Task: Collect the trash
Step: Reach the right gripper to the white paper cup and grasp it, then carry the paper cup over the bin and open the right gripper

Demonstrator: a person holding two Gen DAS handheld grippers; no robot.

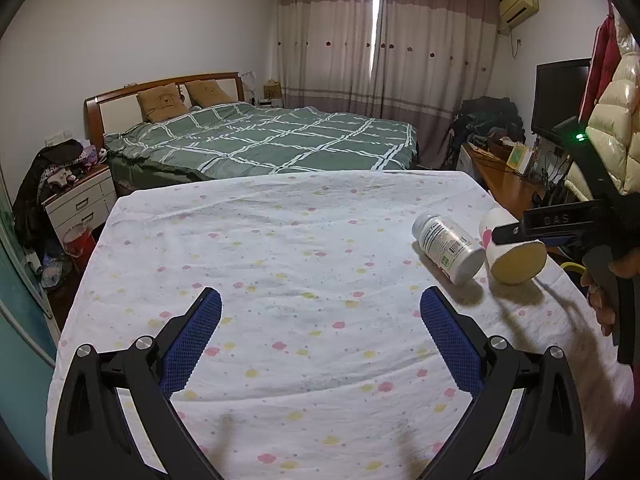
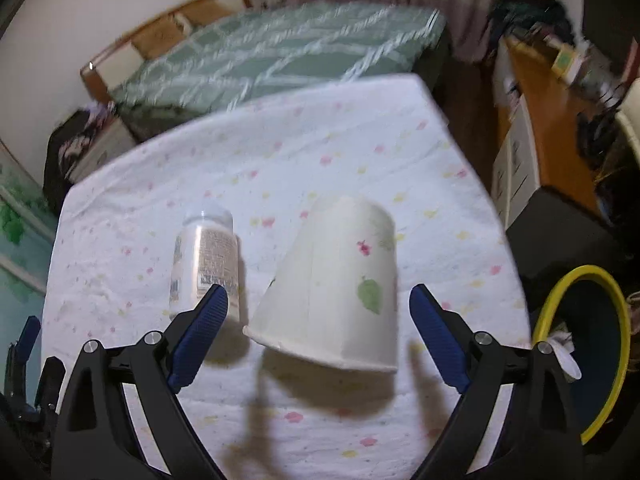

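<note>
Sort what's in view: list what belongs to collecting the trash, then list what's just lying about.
For the job:
- paper cup, on its side on the table
- pill bottle, lying beside it
- yellow-rimmed bin, beside the table
- right gripper, open around the cup
- left gripper, open, nothing between its fingers

Lying about:
- bed
- nightstand
- television
- curtains

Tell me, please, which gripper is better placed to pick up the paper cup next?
The right gripper: its open jaws already straddle the paper cup. The left gripper hangs open over bare tablecloth, away from it.
</note>
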